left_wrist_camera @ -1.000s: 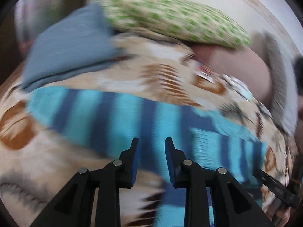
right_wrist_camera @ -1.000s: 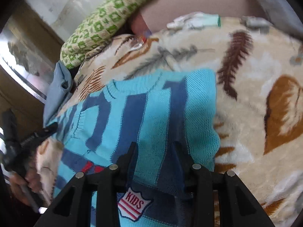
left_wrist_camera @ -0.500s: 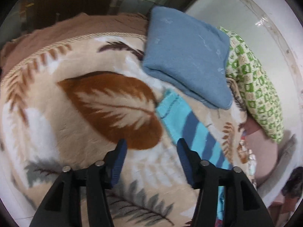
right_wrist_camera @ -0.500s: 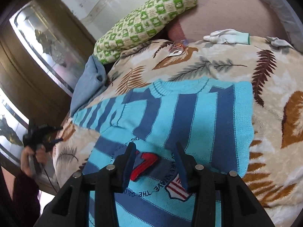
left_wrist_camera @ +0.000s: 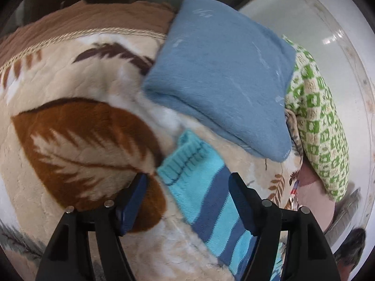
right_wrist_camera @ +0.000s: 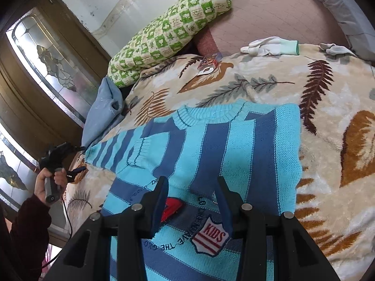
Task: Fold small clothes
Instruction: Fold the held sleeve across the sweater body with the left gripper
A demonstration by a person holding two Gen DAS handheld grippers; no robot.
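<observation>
A second ago my left gripper (left_wrist_camera: 187, 182) sat over the middle of the turquoise-and-navy striped knit child's sweater (right_wrist_camera: 211, 145) with its jaws nearly together. Now it has swung out to the sleeve end, and its jaws have just been opening: they stand wide, with the ribbed cuff (left_wrist_camera: 185, 157) lying just ahead of them and the striped sleeve running back between them, neither pad pressing on it. My right gripper (right_wrist_camera: 192, 187) has lifted slightly off the sweater's chest; a second ago its tips were sunk in the knit, now they hang parted above the red patch and the "KIDS" shield badge (right_wrist_camera: 211, 234), grasping nothing.

The sweater lies flat, front up, on the cream plush blanket with brown leaf prints (right_wrist_camera: 328, 117), its collar toward the far side, one sleeve folded across the chest, the other stretched out to my left. Beyond the cuff a folded blue fleece blanket (left_wrist_camera: 222, 75) lies close, with the green-and-white checked pillow (right_wrist_camera: 173, 30) behind it. To the cuff's left the blanket is bare; right of the sweater's edge it is bare too. A white glove (right_wrist_camera: 269, 46) lies well beyond the collar.
</observation>
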